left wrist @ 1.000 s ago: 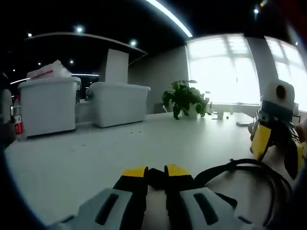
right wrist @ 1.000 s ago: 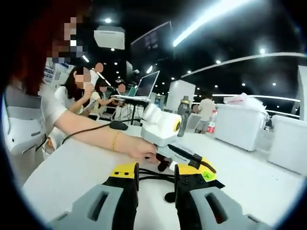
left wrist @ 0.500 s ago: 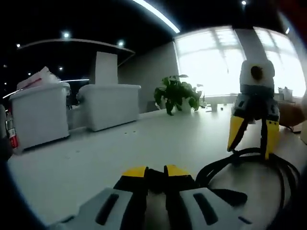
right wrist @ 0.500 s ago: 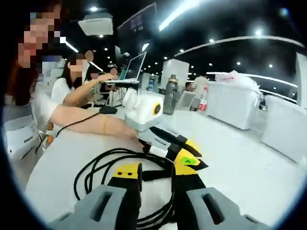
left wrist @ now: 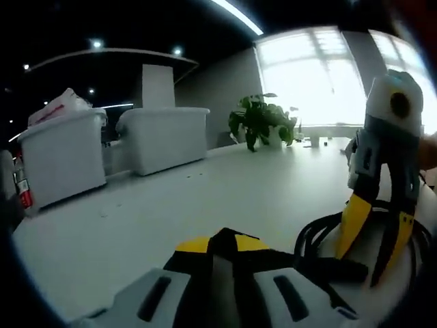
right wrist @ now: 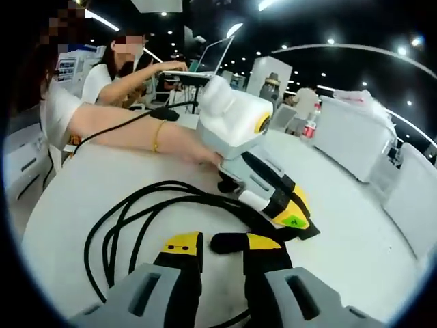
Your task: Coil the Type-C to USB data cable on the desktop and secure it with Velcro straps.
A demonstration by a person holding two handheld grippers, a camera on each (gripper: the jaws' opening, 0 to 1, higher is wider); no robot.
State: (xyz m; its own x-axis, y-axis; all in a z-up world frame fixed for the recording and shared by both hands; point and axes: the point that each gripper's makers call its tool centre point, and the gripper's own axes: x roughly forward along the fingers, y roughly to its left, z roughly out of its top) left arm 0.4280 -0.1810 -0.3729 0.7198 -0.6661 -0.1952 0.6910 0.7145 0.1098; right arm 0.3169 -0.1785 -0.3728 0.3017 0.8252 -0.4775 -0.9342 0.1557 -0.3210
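Lying in loose black loops on the white table (right wrist: 82,184), the cable (right wrist: 136,212) fills the lower left and middle of the right gripper view, its long axis running from lower left toward the centre right, where the strands gather at the left gripper (right wrist: 290,219). In that view the left gripper reaches in from the upper middle, jaws pointed down to the right, clenched on the bundled strands. The right gripper (right wrist: 222,242) rises from the bottom with its jaws apart; a black strap (right wrist: 229,242) or cable end lies between its yellow tips, and whether it touches them cannot be told.

In the left gripper view the left gripper (left wrist: 222,242) at the bottom centre has its tips together on a dark strip, and the cable (left wrist: 317,232) curls at the lower right. The right gripper (left wrist: 374,232) stands there nearly upright, yellow fingers spread over the loops.

Half a second ago the loops looked smaller and sat lower in the right gripper view; now more of the coil shows. A plant (left wrist: 263,126) and white bins (left wrist: 164,137) sit at the table's far edge.
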